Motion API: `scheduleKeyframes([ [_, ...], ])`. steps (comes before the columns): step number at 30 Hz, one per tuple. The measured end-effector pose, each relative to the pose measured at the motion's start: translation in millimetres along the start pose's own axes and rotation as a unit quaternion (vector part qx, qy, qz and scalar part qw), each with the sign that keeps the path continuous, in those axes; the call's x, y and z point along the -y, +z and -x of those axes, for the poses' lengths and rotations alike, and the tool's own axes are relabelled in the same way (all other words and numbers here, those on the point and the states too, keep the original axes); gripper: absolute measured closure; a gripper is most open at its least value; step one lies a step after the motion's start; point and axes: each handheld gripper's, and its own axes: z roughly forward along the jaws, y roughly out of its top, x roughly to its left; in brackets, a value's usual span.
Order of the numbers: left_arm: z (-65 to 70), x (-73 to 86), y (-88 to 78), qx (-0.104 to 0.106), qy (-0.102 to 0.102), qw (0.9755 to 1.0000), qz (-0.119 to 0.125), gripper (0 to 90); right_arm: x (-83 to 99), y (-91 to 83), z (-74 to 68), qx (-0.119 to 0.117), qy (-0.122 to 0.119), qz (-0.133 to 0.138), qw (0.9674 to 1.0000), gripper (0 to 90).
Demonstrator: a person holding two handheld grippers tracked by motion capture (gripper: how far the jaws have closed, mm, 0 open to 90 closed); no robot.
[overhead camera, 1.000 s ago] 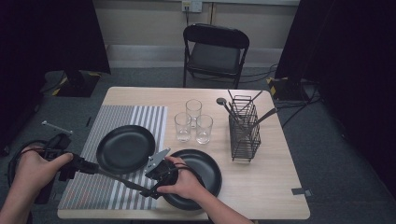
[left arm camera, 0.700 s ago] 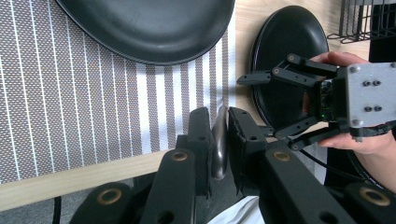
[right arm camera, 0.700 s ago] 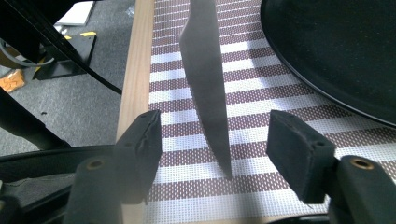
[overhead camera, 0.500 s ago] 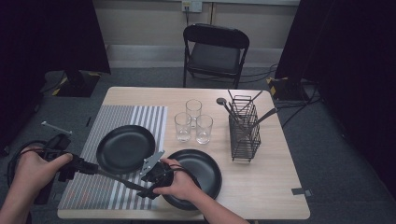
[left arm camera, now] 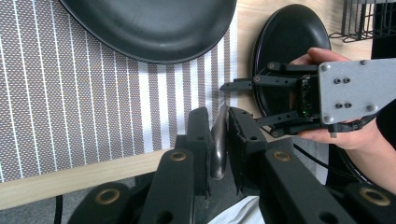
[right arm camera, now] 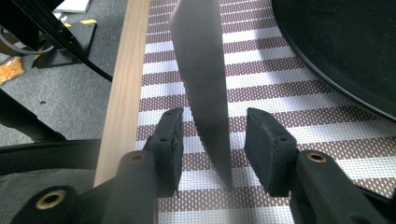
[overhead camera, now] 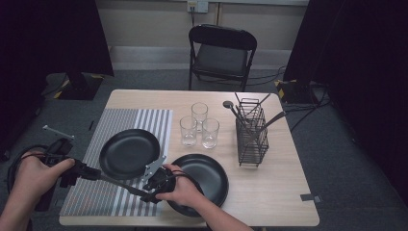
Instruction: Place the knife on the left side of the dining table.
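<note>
Your left gripper (overhead camera: 91, 173) sits off the table's left edge, low over the near-left corner. Its jaws are clamped on the handle of a table knife (left arm camera: 218, 142); in the left gripper view the metal is pinched tight between both pads (left arm camera: 198, 135). The knife runs from there to the right, over the striped placemat (overhead camera: 120, 125), its blade reaching toward your other hand.

Next along, the left black plate (overhead camera: 129, 153) lies on the placemat, just beyond the knife and not touching it.

Your right gripper (overhead camera: 153, 182) is at the placemat's right edge, jaws pointing back along the blade. They've just been closing and stand partly apart. In the right gripper view the serrated blade (right arm camera: 203, 79) hangs between the pads (right arm camera: 170, 135) with a gap on each side; the left pad looks very near the blade edge, contact hard to call from this angle. So it's around the blade, not gripping it.

The right black plate (overhead camera: 211, 178) sits on bare wood (overhead camera: 284, 192), partly under your right hand (overhead camera: 185, 190).
</note>
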Motion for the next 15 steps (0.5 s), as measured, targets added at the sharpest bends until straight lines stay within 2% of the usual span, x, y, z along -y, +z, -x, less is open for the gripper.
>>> scheduleKeyframes([
  [2, 0.4, 0.8, 0.9, 0.004, -0.011, 0.9999, 0.003, 79.0, 0.5, 1.3, 0.1, 0.000, -0.002, -0.003, 1.0000, 59.6],
  [5, -0.7, 0.7, 0.8, 0.008, -0.009, 0.9999, 0.000, 78.9, 0.8, 1.8, 0.7, 0.001, -0.003, -0.003, 1.0000, 62.6],
  [13, -0.4, 0.5, 1.0, 0.001, -0.006, 1.0000, 0.001, 78.4, -0.2, 2.9, 0.8, -0.003, -0.007, -0.007, 1.0000, 67.9],
  [15, 0.5, 0.8, 1.4, 0.001, -0.010, 0.9999, 0.004, 78.4, -0.6, 3.3, 0.6, -0.003, -0.007, -0.007, 0.9999, 69.3],
])
